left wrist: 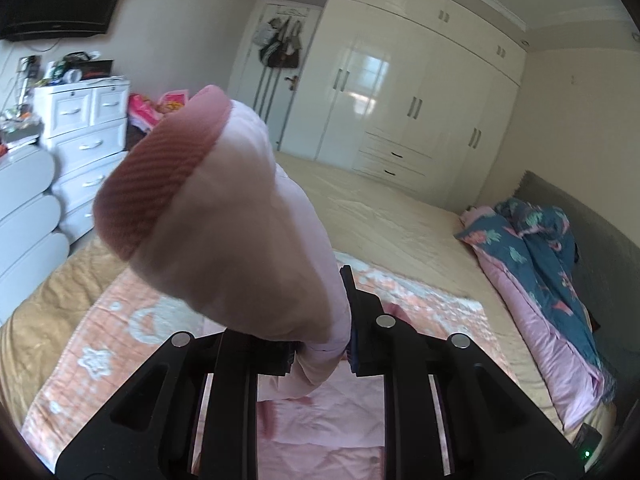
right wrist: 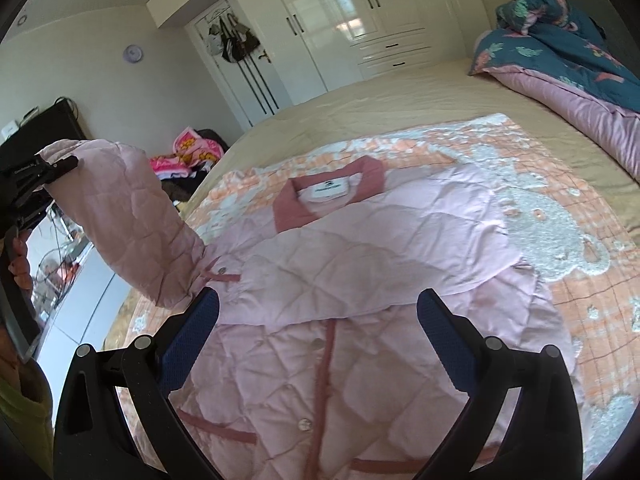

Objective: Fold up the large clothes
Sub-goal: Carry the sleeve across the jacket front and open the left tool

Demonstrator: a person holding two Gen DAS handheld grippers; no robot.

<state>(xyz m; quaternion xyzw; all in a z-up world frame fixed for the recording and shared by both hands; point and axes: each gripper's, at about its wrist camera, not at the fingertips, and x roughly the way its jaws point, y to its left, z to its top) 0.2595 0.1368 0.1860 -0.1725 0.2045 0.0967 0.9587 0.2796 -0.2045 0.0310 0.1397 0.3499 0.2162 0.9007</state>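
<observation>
Because its jaws are pinching the end of a sleeve [left wrist: 240, 216], the left gripper [left wrist: 320, 354] is holding that quilted pink tube up off the bed, so the ribbed darker cuff [left wrist: 160, 176] is standing in front of its lens and hiding much of the room. From the right wrist view the same gripper [right wrist: 52, 168] is showing at the left edge, with the sleeve [right wrist: 128, 216] arching from it down to the shoulder of the pink jacket [right wrist: 340, 280]; lifted like that, the sleeve is probably being carried across the chest to be laid inward. The right gripper [right wrist: 320, 320] is hovering above the jacket's front with its blue pads [right wrist: 192, 336] spread wide and nothing between them, seemingly free to pin or smooth the body while the sleeve is being brought over. The jacket is lying flat, buttons up, with its collar [right wrist: 332, 188] and white label pointing away from the person. The other sleeve [right wrist: 420, 256] looks already folded across the chest, which suggests the fold is partway through. Beneath it an orange patterned blanket [right wrist: 560, 264] is serving as a working surface on the tan bed [left wrist: 400, 216]. A bundled blue floral quilt [right wrist: 560, 32] is sitting well apart near the headboard, out of the way.
</observation>
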